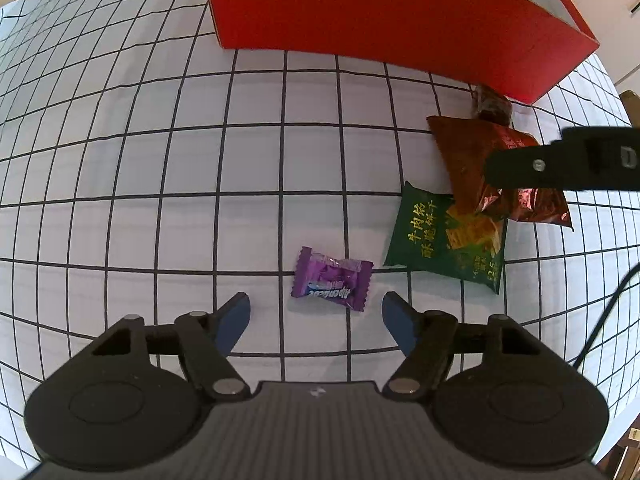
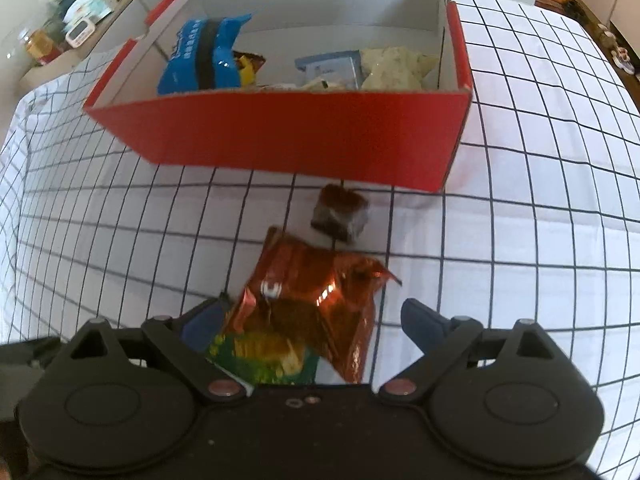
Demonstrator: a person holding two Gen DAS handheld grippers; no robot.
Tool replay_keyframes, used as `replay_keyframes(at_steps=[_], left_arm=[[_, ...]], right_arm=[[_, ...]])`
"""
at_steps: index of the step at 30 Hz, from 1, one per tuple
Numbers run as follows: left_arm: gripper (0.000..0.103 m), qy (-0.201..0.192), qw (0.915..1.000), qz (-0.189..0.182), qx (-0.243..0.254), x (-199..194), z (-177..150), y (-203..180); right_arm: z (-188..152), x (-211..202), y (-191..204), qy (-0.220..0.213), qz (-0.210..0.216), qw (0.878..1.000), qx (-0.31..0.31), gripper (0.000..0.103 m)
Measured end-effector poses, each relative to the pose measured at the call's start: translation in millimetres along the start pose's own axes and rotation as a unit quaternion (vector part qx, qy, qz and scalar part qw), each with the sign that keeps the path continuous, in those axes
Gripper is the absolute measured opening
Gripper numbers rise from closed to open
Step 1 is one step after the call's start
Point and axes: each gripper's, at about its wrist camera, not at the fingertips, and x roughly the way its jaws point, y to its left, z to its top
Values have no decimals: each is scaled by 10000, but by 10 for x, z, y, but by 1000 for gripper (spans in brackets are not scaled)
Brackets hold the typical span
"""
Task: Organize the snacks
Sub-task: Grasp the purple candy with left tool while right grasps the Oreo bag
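A purple candy (image 1: 332, 280) lies on the checked cloth just ahead of my open left gripper (image 1: 316, 304), partly between its blue fingertips and touching neither. To its right lie a green cracker packet (image 1: 444, 236), a red-brown foil packet (image 1: 468, 156) overlapping it, and a small dark wrapped snack (image 1: 492, 104). My right gripper (image 2: 314, 316) hangs open over the foil packet (image 2: 316, 300), which lies between its fingers on the green packet (image 2: 272, 360). The dark snack (image 2: 340, 212) sits beyond. The red box (image 2: 280, 136) holds a blue packet (image 2: 208, 56) and a pale packet (image 2: 396, 68).
A white cloth with a black grid (image 1: 160, 160) covers the table. The red box (image 1: 380, 20) stands at the far side. A black cable (image 1: 600, 320) runs along the right. A shelf with cluttered items (image 2: 80, 12) stands past the table's far left.
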Motion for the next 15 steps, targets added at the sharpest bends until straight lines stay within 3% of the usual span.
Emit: replay_keyframes(at_steps=[7, 11, 15], left_arm=[[47, -98, 9997, 148, 164, -13, 40, -23], [30, -142, 9994, 103, 309, -8, 66, -88], [25, -180, 9991, 84, 385, 0, 95, -143]], right_arm=[[35, 159, 44, 91, -150, 9998, -27, 93], [42, 211, 81, 151, -108, 9998, -20, 81], [28, 227, 114, 159, -159, 9997, -69, 76]])
